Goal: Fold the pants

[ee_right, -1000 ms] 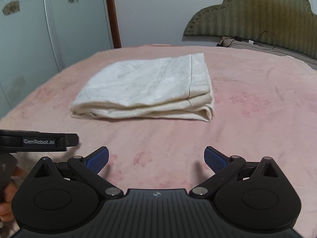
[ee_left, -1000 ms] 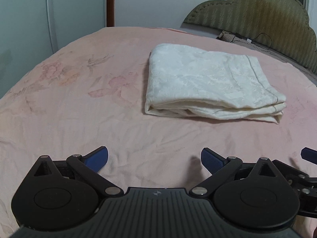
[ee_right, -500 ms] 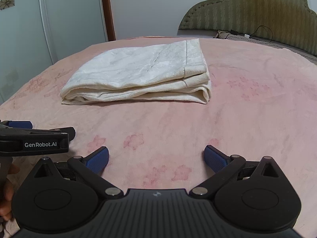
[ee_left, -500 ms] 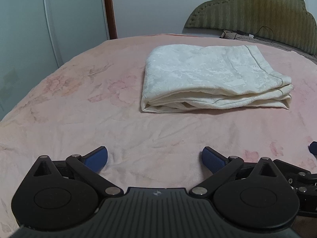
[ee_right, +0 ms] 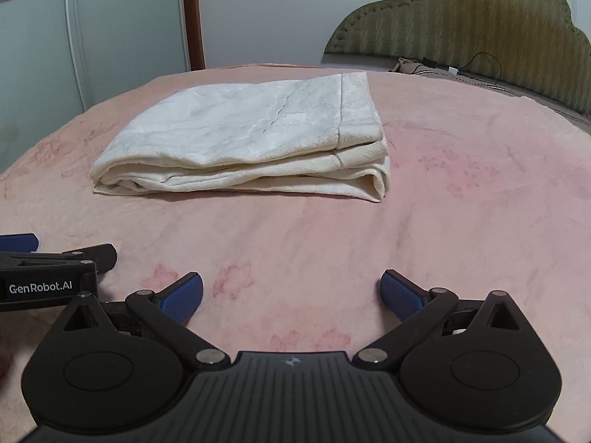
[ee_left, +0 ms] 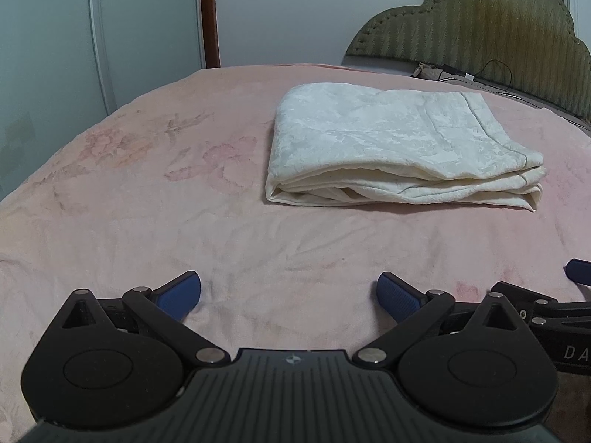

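While jaws agape, pants (ee_left: pixel 399 147) folded

- Left gripper (ee_left: pixel 289 289): matte black plastic body with a ribbed centre plate, two round disc housings and triangular cut-outs.
- Linkage arms joined by silver round screws; fingertips (ee_left: pixel 180 290) carry blue textured rubber pads.
- Right gripper (ee_right: pixel 291 289): same black build, blue pads (ee_right: pixel 400 294).
- White lettering "GenRobot.AI" on the left unit's black side, seen in the right wrist view.

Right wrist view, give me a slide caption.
Open right tool faces folded cream pants on the pink bedspread.
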